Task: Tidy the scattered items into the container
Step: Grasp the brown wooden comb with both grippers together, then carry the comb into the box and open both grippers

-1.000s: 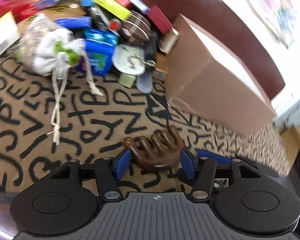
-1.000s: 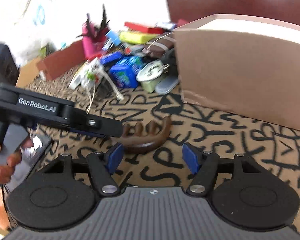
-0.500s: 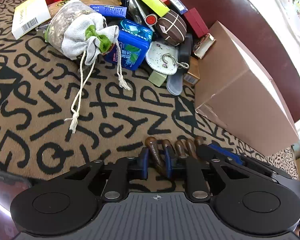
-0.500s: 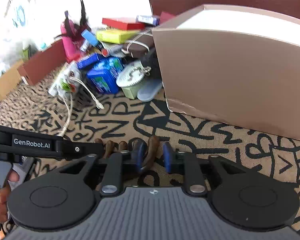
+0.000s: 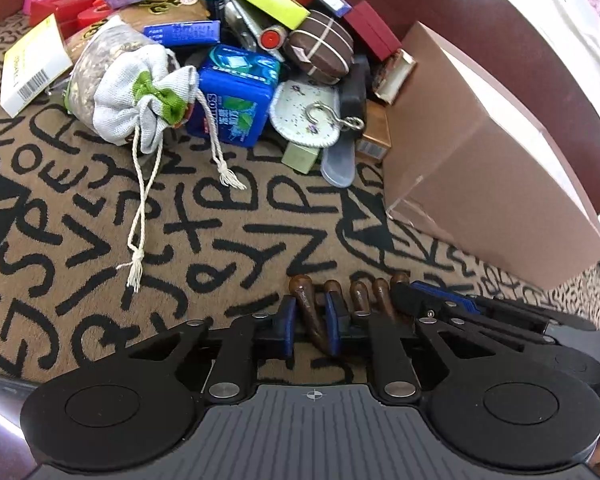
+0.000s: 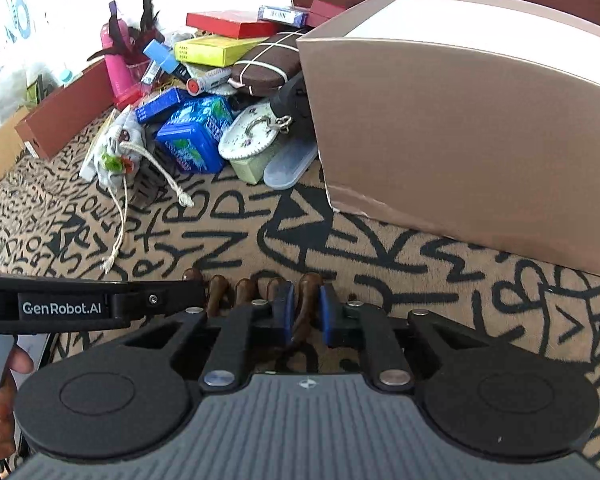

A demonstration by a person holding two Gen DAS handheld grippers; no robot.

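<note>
My left gripper (image 5: 309, 316) is clamped on the end tooth of the brown claw hair clip (image 5: 342, 300), right at my tips on the lettered rug (image 5: 204, 232). My right gripper (image 6: 303, 312) pinches the tooth at the clip's opposite end. Both jaws just finished closing w/ a tooth betw. them. Left pads look pressed, tho the angle's tight. The tan box (image 6: 460, 128) sits ahead & to the right of both; the drawstring pouch (image 5: 136, 96) ahead-left.
</note>
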